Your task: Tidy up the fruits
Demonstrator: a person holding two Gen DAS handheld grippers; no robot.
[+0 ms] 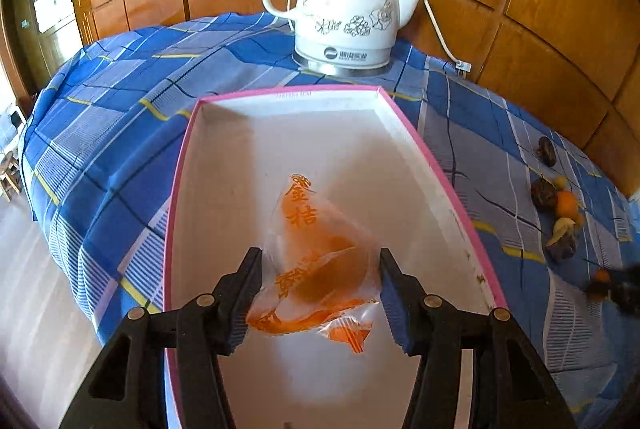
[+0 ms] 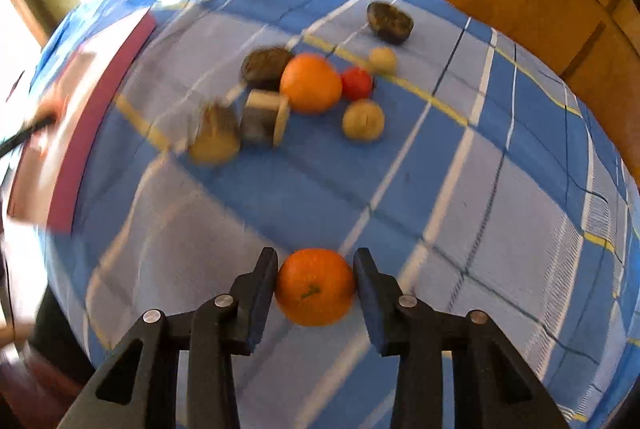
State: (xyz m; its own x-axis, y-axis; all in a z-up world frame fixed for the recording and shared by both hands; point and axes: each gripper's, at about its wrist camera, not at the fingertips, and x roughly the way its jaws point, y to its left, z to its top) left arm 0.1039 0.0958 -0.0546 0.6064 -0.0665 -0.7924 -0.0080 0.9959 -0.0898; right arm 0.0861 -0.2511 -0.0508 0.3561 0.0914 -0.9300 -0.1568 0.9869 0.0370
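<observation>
I see 1 table under a blue plaid cloth (image 1: pixel 120 101) with yellow and white lines. On it sits 1 shallow white box (image 1: pixel 280 157) with a pink rim, and behind that 1 white ceramic electric kettle (image 1: pixel 344 9) with a grey flower pattern and a dark logo beside writing too small for me to read.

My left gripper (image 1: pixel 320 293) hangs over the box and clamps 1 clear packet (image 1: pixel 320 261) between its pads; orange fruit shows inside, and the orange print reads 金桔.

My right gripper (image 2: pixel 315 289) is down at the cloth with 1 orange (image 2: pixel 315 287) between its jaws, both pads touching the peel.

Farther along the cloth lies a loose cluster: 1 more orange (image 2: pixel 310 83), 1 small red fruit (image 2: pixel 357 83), 2 pale round fruits (image 2: pixel 363 120), 2 dark brown ones (image 2: pixel 390 22), plus 2 or 3 blurred pieces I cannot identify.
</observation>
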